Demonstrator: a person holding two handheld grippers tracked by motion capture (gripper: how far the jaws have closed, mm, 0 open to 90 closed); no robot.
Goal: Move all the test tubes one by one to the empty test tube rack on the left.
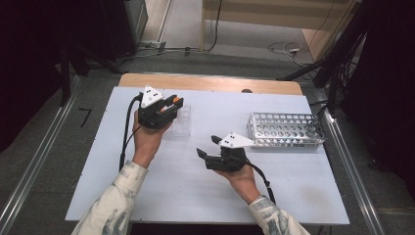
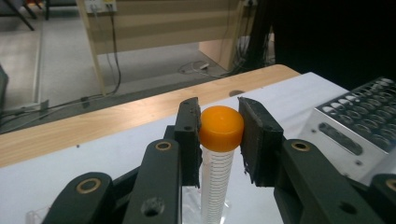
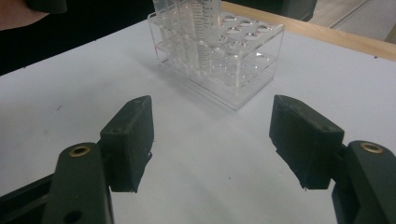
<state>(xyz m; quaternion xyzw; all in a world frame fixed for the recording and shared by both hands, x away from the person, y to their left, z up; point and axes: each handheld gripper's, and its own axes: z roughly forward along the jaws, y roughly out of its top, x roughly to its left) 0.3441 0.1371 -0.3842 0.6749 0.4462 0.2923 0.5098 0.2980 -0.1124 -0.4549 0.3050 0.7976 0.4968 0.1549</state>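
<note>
Orange-capped tube clamped in left gripper, above clear rack.

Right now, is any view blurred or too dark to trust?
High view: table evenly lit, surroundings dark, slightly soft. Left gripper view: orange cap and tube sharp, metal rack softer. Right gripper view: clear rack readable, faint shadow beside it.
</note>
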